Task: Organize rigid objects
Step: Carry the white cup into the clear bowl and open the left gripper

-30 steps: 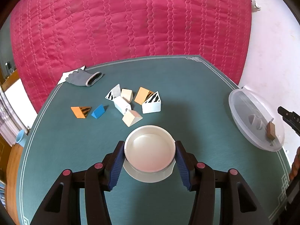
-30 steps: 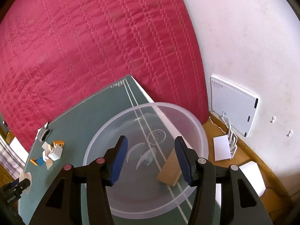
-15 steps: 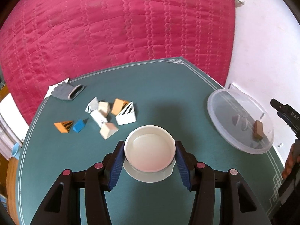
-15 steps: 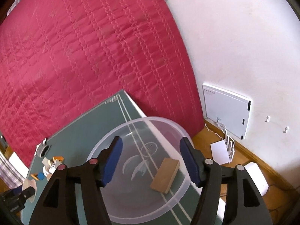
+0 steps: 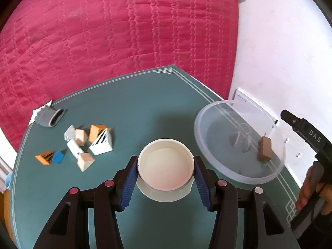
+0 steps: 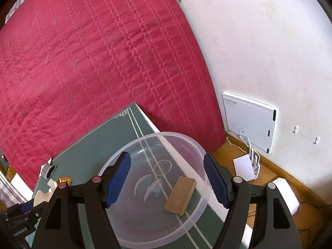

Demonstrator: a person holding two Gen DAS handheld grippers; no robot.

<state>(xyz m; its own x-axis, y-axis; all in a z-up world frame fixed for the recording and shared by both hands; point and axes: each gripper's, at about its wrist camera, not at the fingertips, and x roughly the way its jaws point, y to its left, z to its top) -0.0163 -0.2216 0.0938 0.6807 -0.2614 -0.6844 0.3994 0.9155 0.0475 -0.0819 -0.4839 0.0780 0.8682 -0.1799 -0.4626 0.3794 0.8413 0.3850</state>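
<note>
While one green table (image 5: 157,108) carries everything, one clear basin (image 6: 128,224) at its right edge holds one wooden block (image 6: 180,195); right gripper (image 6: 167,181) hangs above it, jaws wide; left gripper (image 5: 166,173) clamps one white bowl (image 5: 165,164); eight small blocks (image 5: 101,145) lie clustered left.

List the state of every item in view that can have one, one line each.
Left hand-held gripper: shut on the white round bowl.
White round bowl: upright, empty, lifted above its shadow on the table.
Right hand-held gripper: open, holding nothing, above the basin.
Clear plastic basin: upright, holding one block.
Brown wooden block: lying flat inside the basin.
Grey glove: lying on its side, cuff open.
</note>
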